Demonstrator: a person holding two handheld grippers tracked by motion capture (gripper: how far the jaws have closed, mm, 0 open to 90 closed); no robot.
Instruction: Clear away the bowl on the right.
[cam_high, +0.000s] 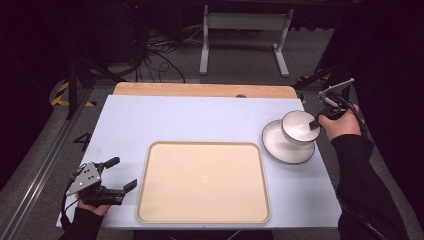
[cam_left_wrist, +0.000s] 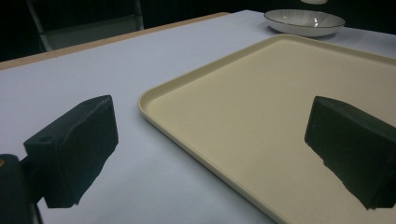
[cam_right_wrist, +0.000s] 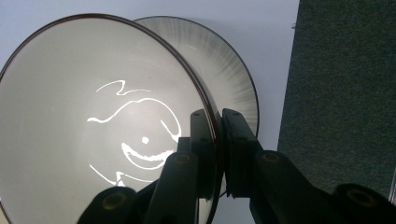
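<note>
The left tongs (cam_high: 121, 173) rest spread wide, holding nothing, low over the bench (cam_high: 150, 120) with its smooth pale blue top, just beside the big flat cream plastic tray (cam_high: 203, 181) with rounded corners. To the right sits a shallow round white dish with a thin dark rim (cam_high: 280, 146). Above it the right tongs (cam_high: 315, 122) pinch the rim of the deeper shiny white bowl with a dark edge (cam_high: 298, 126), tilted in the air. The bowl looks smooth and slippery. Held by one thin edge, it could slip, drop on the dish and crack.
</note>
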